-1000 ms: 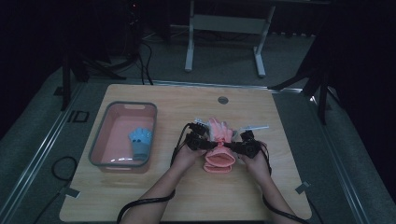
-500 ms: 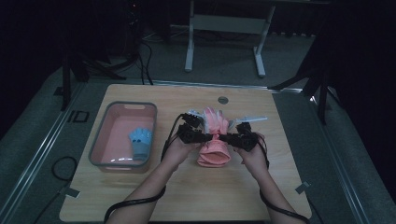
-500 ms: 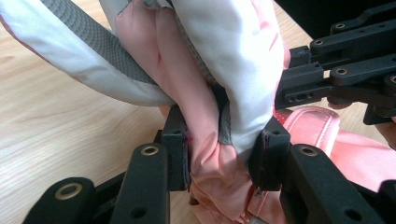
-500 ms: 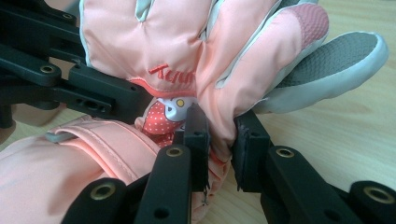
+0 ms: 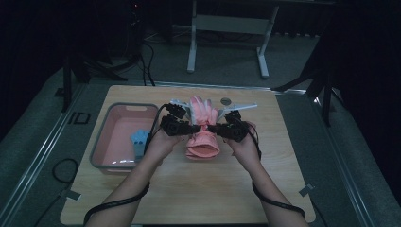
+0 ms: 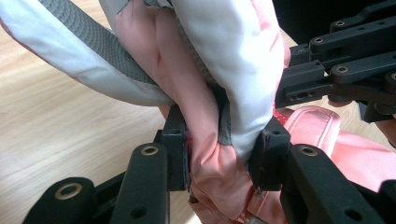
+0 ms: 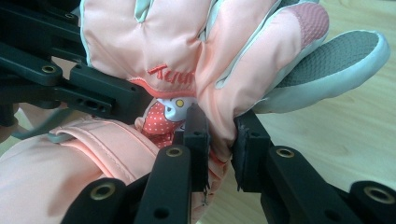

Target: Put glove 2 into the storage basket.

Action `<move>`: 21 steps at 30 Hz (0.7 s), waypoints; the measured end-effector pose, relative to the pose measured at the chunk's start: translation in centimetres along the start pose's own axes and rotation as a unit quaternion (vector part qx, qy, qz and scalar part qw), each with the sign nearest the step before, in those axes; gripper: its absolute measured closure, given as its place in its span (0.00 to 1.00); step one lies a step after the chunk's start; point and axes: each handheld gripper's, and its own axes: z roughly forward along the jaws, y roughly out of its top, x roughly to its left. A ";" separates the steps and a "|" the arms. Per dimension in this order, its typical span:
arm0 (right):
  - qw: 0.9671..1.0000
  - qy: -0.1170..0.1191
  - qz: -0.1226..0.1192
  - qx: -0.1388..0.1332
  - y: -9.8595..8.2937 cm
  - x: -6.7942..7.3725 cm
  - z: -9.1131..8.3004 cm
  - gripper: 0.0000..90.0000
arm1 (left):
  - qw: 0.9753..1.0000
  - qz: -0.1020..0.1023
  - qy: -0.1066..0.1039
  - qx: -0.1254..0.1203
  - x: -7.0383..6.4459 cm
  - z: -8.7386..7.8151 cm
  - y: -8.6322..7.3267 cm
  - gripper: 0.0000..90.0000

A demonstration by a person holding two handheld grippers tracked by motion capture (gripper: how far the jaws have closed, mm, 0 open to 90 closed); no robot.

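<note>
A: Nearest item?

B: Two forearms entering from the table's near edge, a cable trailing from each. The left gripper [image 5: 195, 127] and right gripper [image 5: 213, 128] meet above the middle of the wooden table [image 5: 198, 189].

A: State of the left?

B: In the left gripper view its jaws are clamped on a fold of the pink glove [image 6: 205, 140], pink and pale grey fabric bunched between the pads.

A: And the right?

B: Likewise closed, pinching the glove's edge near a spotted cartoon patch [image 7: 163, 116] under red stitched lettering.

A: Glove's position?

B: Held between both grippers at table centre, cuff toward the person, fingers pointing away.

A: Farther items?

B: A pink tray [image 5: 101, 163] at the left holding a blue glove [image 5: 140, 141]; beyond the table, a grey stand [image 5: 227, 28] on the floor.
</note>
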 end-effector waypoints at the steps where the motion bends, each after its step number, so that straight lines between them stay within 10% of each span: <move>1: 1.000 0.001 -0.002 0.000 0.3 0.3 0.0 0.86 | 1.000 0.002 0.002 -0.001 0.1 -0.4 0.1 0.72; 21: 0.999 0.033 -0.025 0.003 5.6 6.5 4.2 0.86 | 0.999 -0.003 0.041 0.002 4.5 -7.8 -0.2 0.72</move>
